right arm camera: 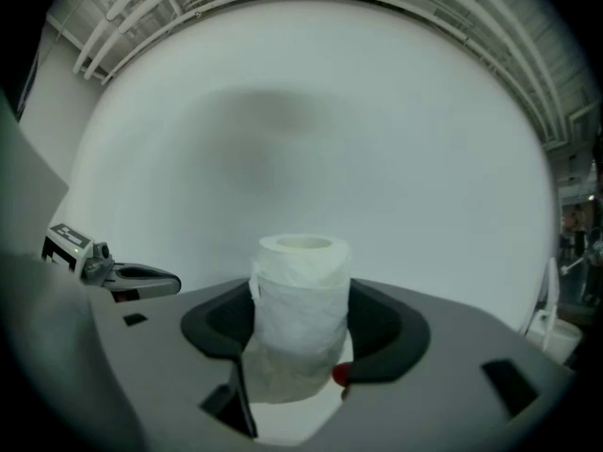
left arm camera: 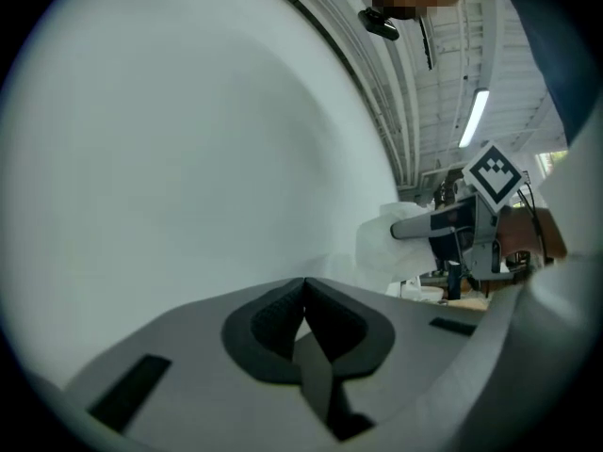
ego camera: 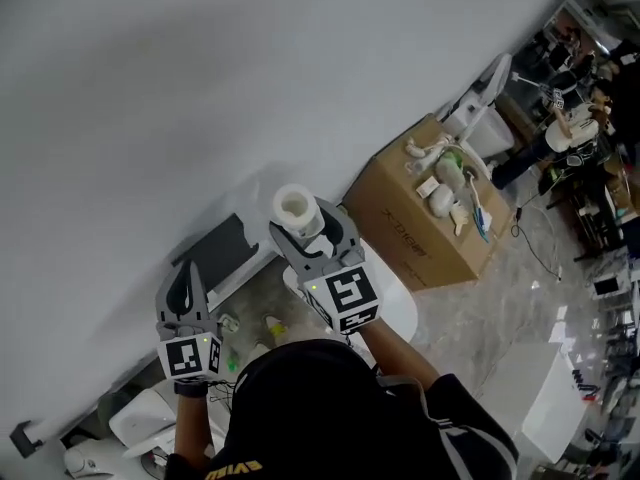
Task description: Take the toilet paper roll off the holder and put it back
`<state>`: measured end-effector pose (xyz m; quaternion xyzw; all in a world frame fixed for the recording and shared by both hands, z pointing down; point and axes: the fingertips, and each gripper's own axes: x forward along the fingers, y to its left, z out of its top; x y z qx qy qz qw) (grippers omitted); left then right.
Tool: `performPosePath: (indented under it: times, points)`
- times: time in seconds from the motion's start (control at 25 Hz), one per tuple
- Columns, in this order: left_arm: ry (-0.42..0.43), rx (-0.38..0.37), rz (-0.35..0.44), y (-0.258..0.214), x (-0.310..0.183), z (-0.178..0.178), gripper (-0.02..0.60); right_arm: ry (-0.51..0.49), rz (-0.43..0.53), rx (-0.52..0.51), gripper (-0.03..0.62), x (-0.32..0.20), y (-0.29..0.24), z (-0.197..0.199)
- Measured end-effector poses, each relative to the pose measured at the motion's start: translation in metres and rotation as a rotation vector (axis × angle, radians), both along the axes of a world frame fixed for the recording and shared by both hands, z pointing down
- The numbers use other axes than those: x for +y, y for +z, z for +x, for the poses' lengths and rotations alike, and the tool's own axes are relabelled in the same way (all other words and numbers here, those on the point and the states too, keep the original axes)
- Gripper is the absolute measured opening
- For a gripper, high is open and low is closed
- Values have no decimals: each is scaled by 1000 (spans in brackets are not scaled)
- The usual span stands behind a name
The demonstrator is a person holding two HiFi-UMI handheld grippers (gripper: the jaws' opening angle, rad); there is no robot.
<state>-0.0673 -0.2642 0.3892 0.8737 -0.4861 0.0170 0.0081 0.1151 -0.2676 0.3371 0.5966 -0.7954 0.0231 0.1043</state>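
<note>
A white toilet paper roll [ego camera: 294,208] stands upright between the jaws of my right gripper [ego camera: 308,230], which is shut on it in front of the pale wall. In the right gripper view the roll [right arm camera: 300,262] fills the gap, and the dark pads [right arm camera: 386,332] press its sides. My left gripper [ego camera: 186,290] hangs lower left of it, shut and empty. In the left gripper view its pads [left arm camera: 283,318] meet, and the roll [left arm camera: 382,238] shows off to the right. A dark grey shelf-like fitting [ego camera: 215,250] sits on the wall between the grippers; I cannot tell if it is the holder.
A cardboard box [ego camera: 405,238] with several small items on top stands against the wall at the right. Beyond it is a white toilet [ego camera: 482,113]. Another white toilet [ego camera: 400,308] is below my right gripper. Cluttered desks fill the far right.
</note>
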Motion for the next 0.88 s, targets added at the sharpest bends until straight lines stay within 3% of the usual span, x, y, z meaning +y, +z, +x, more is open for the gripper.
performPosePath:
  times: [0.24,0.64,0.88]
  points:
    - [105,-22,18,-15,0,27,11,51,12,1,270,15,-24,10]
    - [76,-83,22,-37,-8,21,11,39,58,19,270,12,-57,2]
    - [82,-61,28,-43,-6,19,11,22,80,15,270,8,-65,-4]
